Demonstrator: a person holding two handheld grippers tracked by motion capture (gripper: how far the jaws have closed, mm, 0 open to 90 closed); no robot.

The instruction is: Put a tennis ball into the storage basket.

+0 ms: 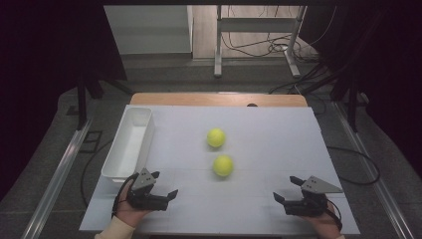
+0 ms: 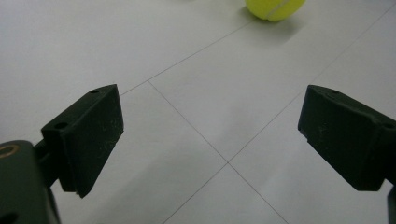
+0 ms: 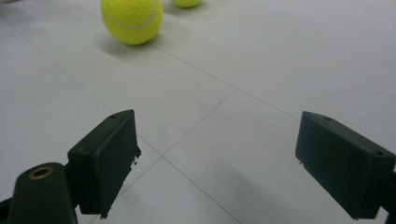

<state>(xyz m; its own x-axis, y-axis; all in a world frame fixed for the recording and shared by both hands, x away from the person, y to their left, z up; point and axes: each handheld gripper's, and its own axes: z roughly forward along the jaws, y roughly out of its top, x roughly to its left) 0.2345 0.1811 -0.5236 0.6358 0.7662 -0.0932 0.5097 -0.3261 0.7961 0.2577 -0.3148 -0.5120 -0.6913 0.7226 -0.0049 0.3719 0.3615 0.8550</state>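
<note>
Two yellow tennis balls lie on the white table top: the near ball (image 1: pixel 223 165) and the far ball (image 1: pixel 216 137) just behind it. My left gripper (image 1: pixel 164 185) rests at the front left, open, with bare table between its jaws; its own view has one ball (image 2: pixel 275 8) at the top edge. My right gripper (image 1: pixel 287 188) rests at the front right, also open and holding nothing. In the right gripper view the near ball (image 3: pixel 132 19) sits ahead to the left and the far ball (image 3: pixel 186 3) peeks in behind it.
A long white bin (image 1: pixel 128 143) stands along the table's left side, just beyond my left gripper. Behind the white sheet runs the table's wooden back edge (image 1: pixel 219 99); a metal frame (image 1: pixel 259 40) and cables lie on the floor beyond.
</note>
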